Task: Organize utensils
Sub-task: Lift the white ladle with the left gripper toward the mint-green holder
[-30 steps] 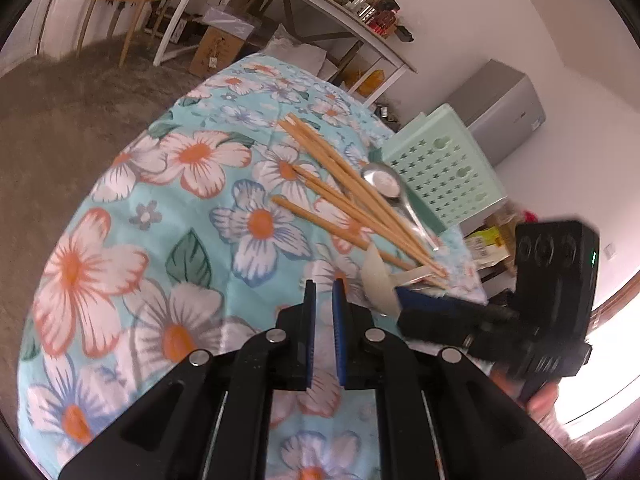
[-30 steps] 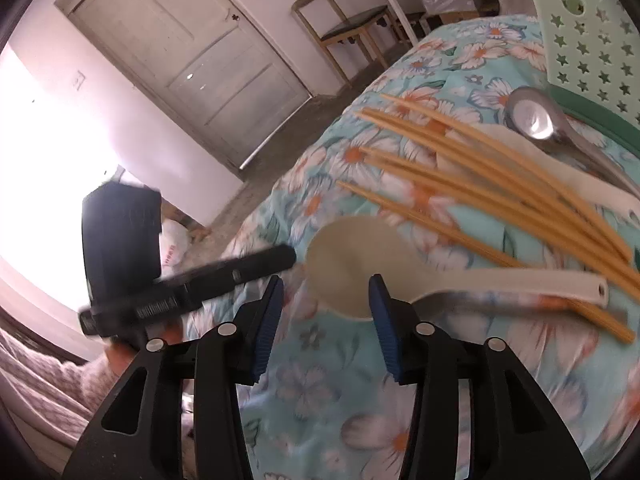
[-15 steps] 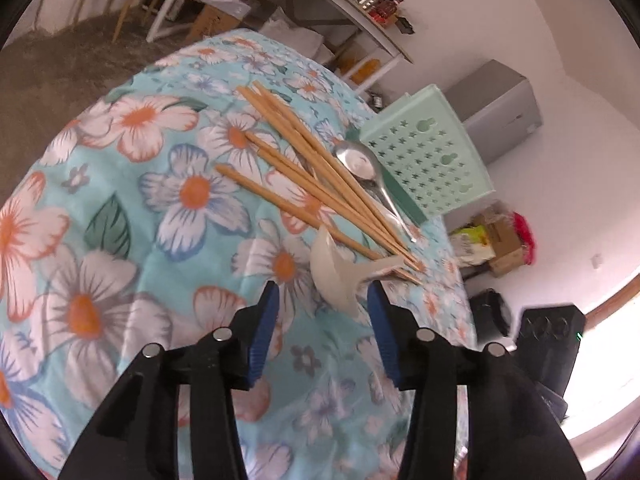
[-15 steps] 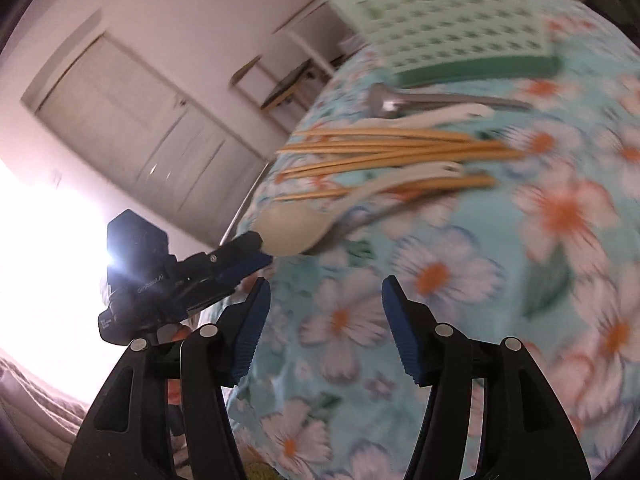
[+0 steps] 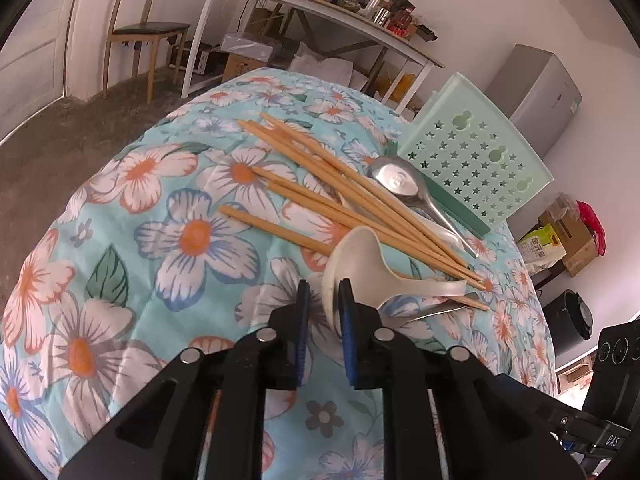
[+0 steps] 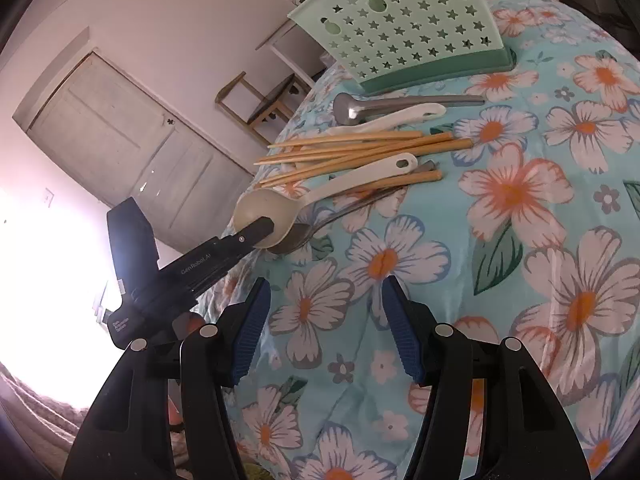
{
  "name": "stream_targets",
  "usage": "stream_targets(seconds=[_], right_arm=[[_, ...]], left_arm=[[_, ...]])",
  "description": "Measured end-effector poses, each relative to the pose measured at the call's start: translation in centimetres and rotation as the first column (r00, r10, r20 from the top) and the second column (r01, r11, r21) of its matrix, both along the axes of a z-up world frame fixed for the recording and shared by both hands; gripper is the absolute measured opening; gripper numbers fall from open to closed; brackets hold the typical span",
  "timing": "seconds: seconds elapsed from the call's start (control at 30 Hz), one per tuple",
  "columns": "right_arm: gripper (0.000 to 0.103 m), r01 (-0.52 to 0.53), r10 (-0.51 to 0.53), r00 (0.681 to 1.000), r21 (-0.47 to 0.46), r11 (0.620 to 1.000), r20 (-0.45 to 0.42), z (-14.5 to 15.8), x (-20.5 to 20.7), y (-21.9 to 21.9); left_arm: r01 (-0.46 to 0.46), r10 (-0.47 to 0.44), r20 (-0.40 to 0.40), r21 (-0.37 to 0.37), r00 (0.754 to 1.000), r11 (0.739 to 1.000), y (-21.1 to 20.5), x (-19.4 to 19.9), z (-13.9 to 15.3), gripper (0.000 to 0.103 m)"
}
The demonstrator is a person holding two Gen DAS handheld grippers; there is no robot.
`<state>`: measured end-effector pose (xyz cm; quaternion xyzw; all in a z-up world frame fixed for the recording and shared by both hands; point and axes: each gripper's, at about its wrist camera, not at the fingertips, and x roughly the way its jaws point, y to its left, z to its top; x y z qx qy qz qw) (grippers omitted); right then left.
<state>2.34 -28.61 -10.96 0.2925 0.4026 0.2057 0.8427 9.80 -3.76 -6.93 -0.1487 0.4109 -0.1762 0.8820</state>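
A cream plastic spoon [image 5: 360,264] lies tipped on its side at the near end of a pile of wooden chopsticks [image 5: 320,184] on the floral tablecloth [image 5: 120,240]. My left gripper [image 5: 325,304] is closing, with the rim of the spoon's bowl between its blue pads. In the right wrist view its fingertips [image 6: 262,230] pinch the bowl of the cream spoon [image 6: 340,186], and a metal spoon [image 6: 320,224] lies under it. My right gripper [image 6: 324,320] stands open over bare cloth, short of the chopsticks [image 6: 360,148]. Another metal spoon [image 5: 396,178] rests by the green perforated holder [image 5: 472,160].
A second white spoon [image 6: 400,116] lies between the chopsticks and the green holder [image 6: 404,24]. Beyond the table stand a wooden chair [image 5: 140,28], a long cluttered white table [image 5: 320,0] and a grey cabinet [image 5: 536,80]. A door [image 6: 120,140] is at the left.
My left gripper opened, moved in to the cream spoon's bowl and narrowed around its rim. My right gripper widened, rolled and pulled back from the spoon.
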Motion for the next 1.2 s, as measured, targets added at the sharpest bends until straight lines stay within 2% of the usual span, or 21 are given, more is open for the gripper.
stream_targets(seconds=[0.1, 0.17, 0.27, 0.33, 0.47, 0.53, 0.6, 0.63, 0.67, 0.73, 0.77, 0.87, 1.03, 1.2], right_arm=[[0.057, 0.001, -0.001, 1.0, -0.022, 1.0, 0.005, 0.3, -0.4, 0.2], [0.057, 0.003, -0.002, 1.0, -0.051, 0.999, 0.012, 0.5, -0.7, 0.5], [0.057, 0.005, 0.0, 1.0, -0.142, 0.99, 0.032, 1.1, -1.1, 1.3], [0.057, -0.002, 0.016, 0.998, -0.243, 0.97, 0.055, 1.7, -1.2, 2.3], [0.057, -0.037, 0.098, 0.989, -0.449, 0.893, 0.113, 2.8, -0.9, 5.2], [0.057, -0.064, 0.172, 0.974, -0.551, 0.832, 0.147, 3.1, -0.8, 7.4], [0.053, -0.076, 0.247, 0.954, -0.653, 0.753, 0.173, 2.9, -0.6, 9.7], [0.052, -0.08, 0.277, 0.945, -0.701, 0.709, 0.173, 2.5, -0.4, 10.7], [0.048, -0.09, 0.318, 0.934, -0.756, 0.649, 0.163, 2.0, -0.1, 12.1], [0.039, -0.094, 0.372, 0.916, -0.825, 0.557, 0.147, 1.2, 0.2, 13.5], [0.037, -0.086, 0.401, 0.906, -0.867, 0.492, 0.138, 0.6, 0.4, 14.5], [0.034, -0.07, 0.45, 0.885, -0.921, 0.384, 0.12, -0.3, 0.8, 15.9], [0.031, -0.053, 0.496, 0.864, -0.963, 0.265, 0.089, -0.8, 1.4, 17.3], [0.024, -0.041, 0.511, 0.857, -0.978, 0.203, 0.07, -1.4, 2.3, 18.9]], left_arm=[[-0.013, 0.013, 0.016, -0.015, 1.0, 1.0, 0.2, 0.0, 0.0, 0.013], [-0.016, 0.016, 0.021, -0.022, 1.0, 1.0, 0.4, 0.1, -0.1, 0.006], [-0.021, 0.022, 0.03, -0.04, 0.999, 0.999, 0.8, 0.2, 0.2, 0.005], [-0.027, 0.029, 0.05, -0.04, 0.998, 0.999, 1.5, 0.1, 0.8, 0.005], [-0.051, 0.055, 0.066, -0.052, 0.996, 0.997, 3.2, 0.0, 1.8, 0.004], [-0.063, 0.066, 0.069, -0.053, 0.995, 0.997, 3.9, -0.1, 2.1, 0.004], [-0.08, 0.084, 0.072, -0.05, 0.994, 0.996, 4.7, -0.3, 2.3, 0.004], [-0.087, 0.09, 0.073, -0.051, 0.993, 0.995, 5.0, -0.4, 2.4, 0.004], [-0.091, 0.095, 0.073, -0.056, 0.993, 0.994, 5.4, -0.4, 2.4, 0.004], [-0.095, 0.099, 0.075, -0.058, 0.992, 0.994, 5.8, -0.5, 2.5, 0.004], [-0.094, 0.098, 0.077, -0.059, 0.992, 0.994, 6.0, -0.4, 2.5, 0.004], [-0.091, 0.096, 0.082, -0.063, 0.992, 0.994, 6.4, -0.3, 2.6, 0.004], [-0.089, 0.096, 0.076, -0.087, 0.992, 0.992, 7.0, 0.0, 2.4, 0.004], [-0.092, 0.1, 0.061, -0.115, 0.993, 0.989, 7.5, 0.2, 2.1, 0.004]])
